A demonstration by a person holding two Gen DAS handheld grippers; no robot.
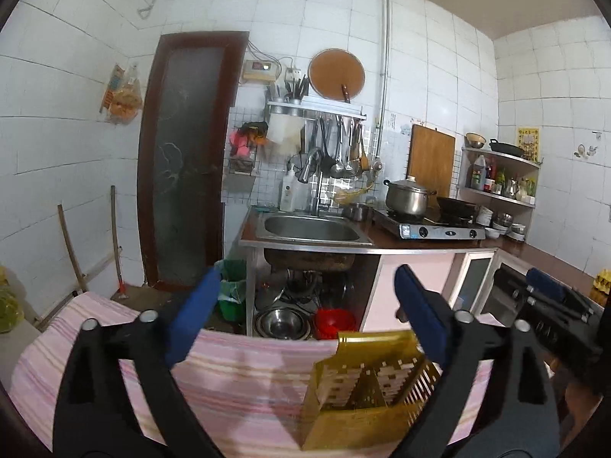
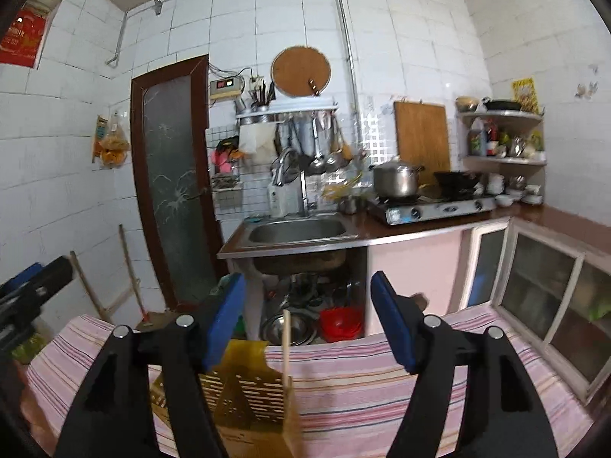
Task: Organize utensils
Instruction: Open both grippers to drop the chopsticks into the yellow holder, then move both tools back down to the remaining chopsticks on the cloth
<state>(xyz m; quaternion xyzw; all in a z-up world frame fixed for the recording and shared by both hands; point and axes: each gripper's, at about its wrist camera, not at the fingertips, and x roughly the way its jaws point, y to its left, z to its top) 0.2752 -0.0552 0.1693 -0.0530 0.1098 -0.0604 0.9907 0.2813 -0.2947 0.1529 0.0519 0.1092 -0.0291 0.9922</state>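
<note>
Right now your right gripper [image 2: 307, 320] stands wide with nothing between its blue pads. Just below and ahead of it, a thin pale wooden chopstick [image 2: 285, 347] stands nearly upright in the translucent yellow slotted plastic utensil holder [image 2: 244, 400], which rests on the pink striped cloth [image 2: 382, 381]. Your left gripper [image 1: 307, 313] is wide too and empty; the same holder [image 1: 366, 393] sits low to its right. So the right one seems nearer. Open cloth lies on either side of the holder.

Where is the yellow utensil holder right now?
The yellow utensil holder stands on the striped cloth, low right of centre in the left wrist view, beside the left gripper's right finger.
</note>
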